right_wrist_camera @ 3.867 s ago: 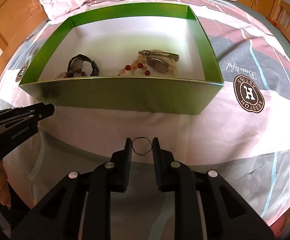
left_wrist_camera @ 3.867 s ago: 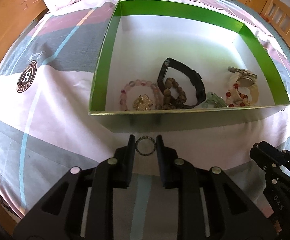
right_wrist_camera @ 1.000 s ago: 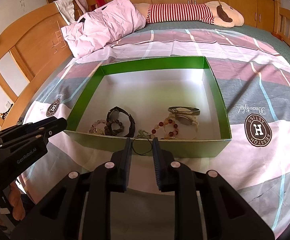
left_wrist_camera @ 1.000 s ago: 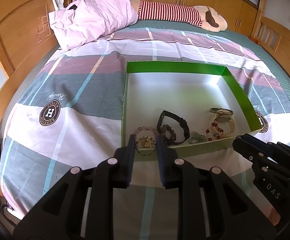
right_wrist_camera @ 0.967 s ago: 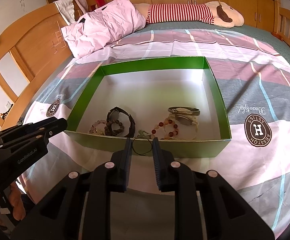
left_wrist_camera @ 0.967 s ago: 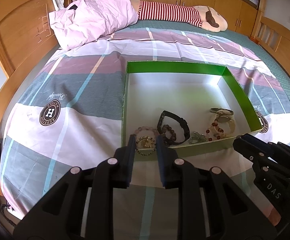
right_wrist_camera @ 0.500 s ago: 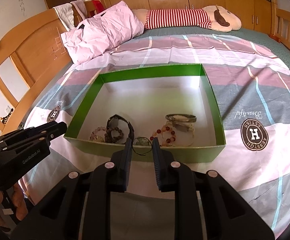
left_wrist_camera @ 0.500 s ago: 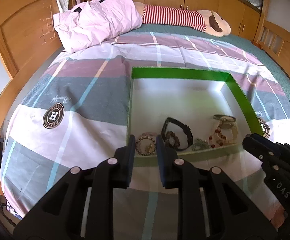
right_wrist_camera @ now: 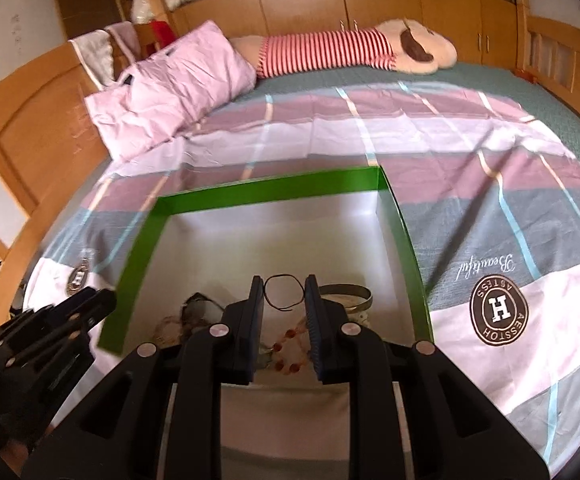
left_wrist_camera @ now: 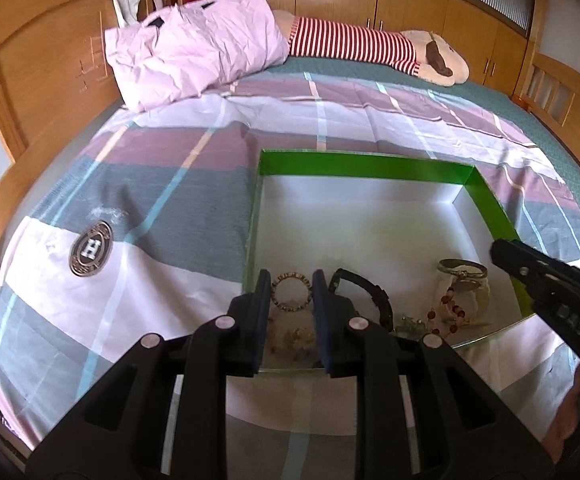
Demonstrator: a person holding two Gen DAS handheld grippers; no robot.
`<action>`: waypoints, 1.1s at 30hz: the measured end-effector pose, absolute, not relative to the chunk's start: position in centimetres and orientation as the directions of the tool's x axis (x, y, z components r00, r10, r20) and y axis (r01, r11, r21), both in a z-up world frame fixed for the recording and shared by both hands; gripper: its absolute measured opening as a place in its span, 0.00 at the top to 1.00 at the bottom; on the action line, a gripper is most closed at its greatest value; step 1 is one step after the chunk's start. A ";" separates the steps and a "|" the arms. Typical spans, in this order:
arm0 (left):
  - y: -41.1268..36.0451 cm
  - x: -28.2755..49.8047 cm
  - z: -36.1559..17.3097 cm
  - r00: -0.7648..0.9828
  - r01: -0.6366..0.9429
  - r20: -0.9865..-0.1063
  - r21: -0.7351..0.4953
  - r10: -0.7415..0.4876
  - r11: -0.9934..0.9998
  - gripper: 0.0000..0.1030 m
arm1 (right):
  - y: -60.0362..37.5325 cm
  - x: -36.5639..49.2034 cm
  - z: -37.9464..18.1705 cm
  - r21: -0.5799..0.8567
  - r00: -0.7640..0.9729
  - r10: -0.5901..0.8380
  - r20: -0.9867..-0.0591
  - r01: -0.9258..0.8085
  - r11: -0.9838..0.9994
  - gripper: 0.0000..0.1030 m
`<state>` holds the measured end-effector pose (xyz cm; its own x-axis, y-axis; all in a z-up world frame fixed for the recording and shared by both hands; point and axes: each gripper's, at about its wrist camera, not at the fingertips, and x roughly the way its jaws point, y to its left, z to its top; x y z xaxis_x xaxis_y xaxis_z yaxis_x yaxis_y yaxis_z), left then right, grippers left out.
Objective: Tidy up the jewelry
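Left tongs point(left_wrist_camera: 292, 294) grip beaded ring point(left_wrist_camera: 292, 293); right tongs point(right_wrist_camera: 284, 294) grip thin black loop point(right_wrist_camera: 284, 291). Both lifted from bed, now above green box point(left_wrist_camera: 363, 165); release next.

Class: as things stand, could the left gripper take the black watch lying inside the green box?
Probably not yet: the left gripper is shut on a round beaded ring, though the black watch lies uncovered in the green box.

My left cam looks down its fingers over the green box's point(left_wrist_camera: 363, 166) near-left corner; right cam sits near the near-right corner (both close, sharing box point(right_wrist_camera: 274, 192) and pillow point(left_wrist_camera: 194, 54)).
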<state>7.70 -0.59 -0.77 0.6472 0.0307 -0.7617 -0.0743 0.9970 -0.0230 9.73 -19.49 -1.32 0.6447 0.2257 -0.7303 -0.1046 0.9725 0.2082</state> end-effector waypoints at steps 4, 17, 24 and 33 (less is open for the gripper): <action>-0.6 8.5 -1.9 0.618 -0.068 -0.787 -0.046 0.006 0.997 0.79 | -19.6 10.9 -3.1 0.204 0.605 0.208 -0.769 -0.076 0.976 0.80; 2.3 8.0 -0.6 0.616 -0.113 -0.779 -0.234 -0.117 0.966 0.31 | -21.3 9.4 -1.3 0.296 0.660 0.246 -0.710 -0.038 0.955 0.28; 1.7 7.2 -0.4 0.608 -0.137 -0.794 -0.125 -0.017 0.983 0.19 | -20.8 7.6 -0.1 0.166 0.698 0.140 -0.703 -0.030 0.986 0.06; 1.3 6.7 0.2 0.604 -0.130 -0.797 -0.091 0.006 0.987 0.03 | -20.8 7.2 -0.6 0.108 0.685 0.093 -0.723 -0.020 0.994 0.05</action>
<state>6.68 1.29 0.17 0.6037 0.0060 -0.7972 -0.1300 0.9873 -0.0910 7.18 -20.80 -0.60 0.6850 0.0928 -0.7226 -0.0204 0.9939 0.1083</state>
